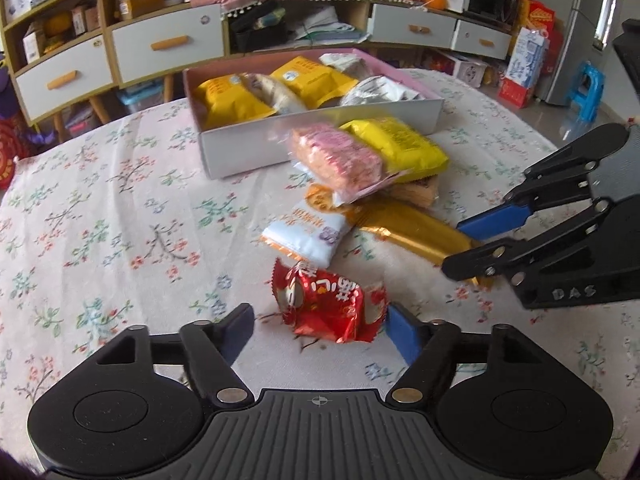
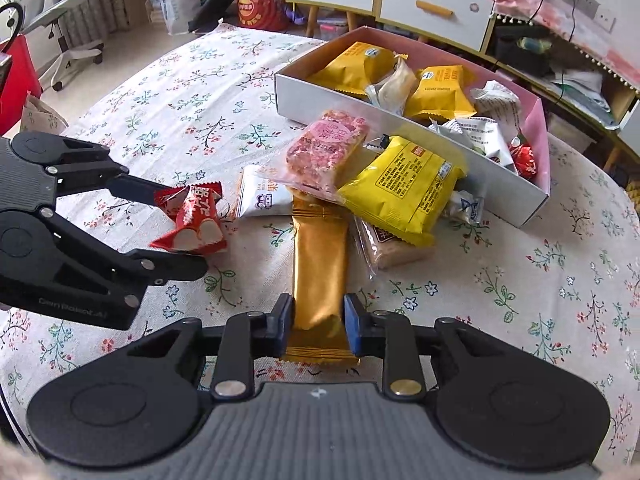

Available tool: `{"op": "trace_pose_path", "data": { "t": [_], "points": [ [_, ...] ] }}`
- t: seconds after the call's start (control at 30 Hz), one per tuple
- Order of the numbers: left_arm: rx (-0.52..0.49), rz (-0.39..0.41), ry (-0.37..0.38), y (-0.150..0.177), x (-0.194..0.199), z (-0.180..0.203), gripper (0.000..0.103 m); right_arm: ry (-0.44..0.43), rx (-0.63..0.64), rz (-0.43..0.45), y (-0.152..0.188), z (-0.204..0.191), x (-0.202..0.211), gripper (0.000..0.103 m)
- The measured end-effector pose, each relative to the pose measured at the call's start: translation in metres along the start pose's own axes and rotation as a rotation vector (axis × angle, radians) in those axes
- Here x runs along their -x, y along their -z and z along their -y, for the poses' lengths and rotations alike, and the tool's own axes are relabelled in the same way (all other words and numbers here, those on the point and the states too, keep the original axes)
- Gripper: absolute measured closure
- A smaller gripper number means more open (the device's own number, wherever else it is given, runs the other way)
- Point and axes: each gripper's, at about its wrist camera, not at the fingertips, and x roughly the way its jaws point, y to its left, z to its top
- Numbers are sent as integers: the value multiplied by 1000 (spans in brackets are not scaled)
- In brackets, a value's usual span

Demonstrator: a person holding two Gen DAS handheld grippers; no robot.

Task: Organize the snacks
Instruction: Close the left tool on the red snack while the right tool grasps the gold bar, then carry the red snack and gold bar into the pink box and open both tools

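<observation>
On floral tablecloth (image 2: 168, 92) beside snack box (image 2: 320, 100): right gripper (image 2: 316, 320) clamped on gold bar (image 2: 320, 248), left gripper (image 1: 320, 328) spread wide around red packet (image 1: 324, 304).

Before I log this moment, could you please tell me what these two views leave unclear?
- Gold bar: far end under the pink snack, both views.
- Brown wafer pack: mostly covered by the yellow pack.
- Red packet: left view cannot settle whether the left tool touches it.
- Box contents: labels too small.
</observation>
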Motion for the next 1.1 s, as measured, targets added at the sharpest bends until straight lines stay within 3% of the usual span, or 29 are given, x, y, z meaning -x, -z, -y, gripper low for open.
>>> {"op": "trace_pose_path", "data": {
  "t": [0.13, 0.27, 0.43, 0.57, 0.77, 1.1],
  "points": [
    [27, 2, 36, -3, 4, -3, 18, -1, 5, -5, 1, 1, 1, 78],
    [187, -27, 57, -5, -1, -15, 19, -3, -5, 7, 2, 5, 6, 79],
    [309, -16, 79, -10, -4, -19, 22, -5, -11, 7, 0, 6, 5, 79],
    [364, -39, 25, -12, -11, -18, 34, 4, 2, -9, 0, 4, 1, 79],
    [405, -49, -47, -15, -11, -18, 62, 10, -8, -25, 1, 5, -4, 73],
    [404, -91, -52, -14, -7, -19, 68, -5, -37, 12, -7, 1, -13, 66]
  ]
}}
